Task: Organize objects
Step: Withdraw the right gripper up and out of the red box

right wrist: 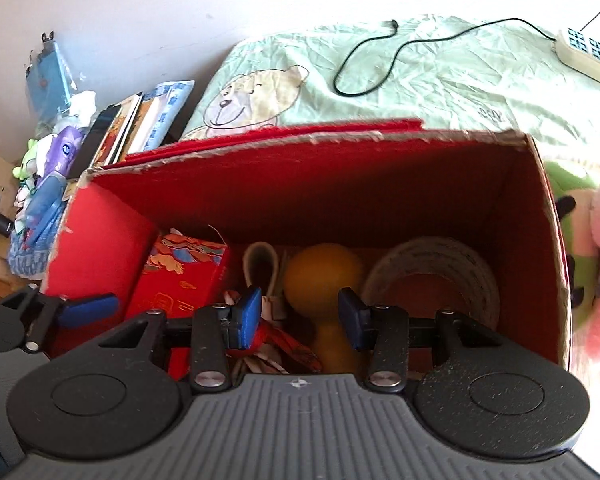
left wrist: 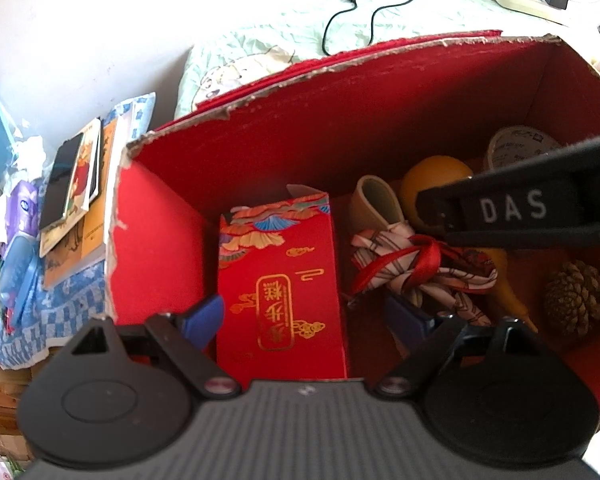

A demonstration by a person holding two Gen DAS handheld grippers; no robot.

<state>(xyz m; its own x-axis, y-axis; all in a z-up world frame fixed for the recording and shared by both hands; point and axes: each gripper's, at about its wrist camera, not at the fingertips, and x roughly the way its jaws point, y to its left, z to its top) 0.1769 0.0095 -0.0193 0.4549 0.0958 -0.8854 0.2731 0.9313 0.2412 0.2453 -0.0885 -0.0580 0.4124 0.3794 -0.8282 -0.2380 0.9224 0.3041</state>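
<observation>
Both tools are open and hold nothing: the right tool hangs over the yellow gourd in the red box, its neck maybe pointing to 6 o'clock.

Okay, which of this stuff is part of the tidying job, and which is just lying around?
Part of the job:
red cardboard box
red patterned gift packet
yellow gourd
brown pine cone
roll of tape
ribbon-tied scarf

Lying about:
black cable
white power strip
stacked books
</observation>
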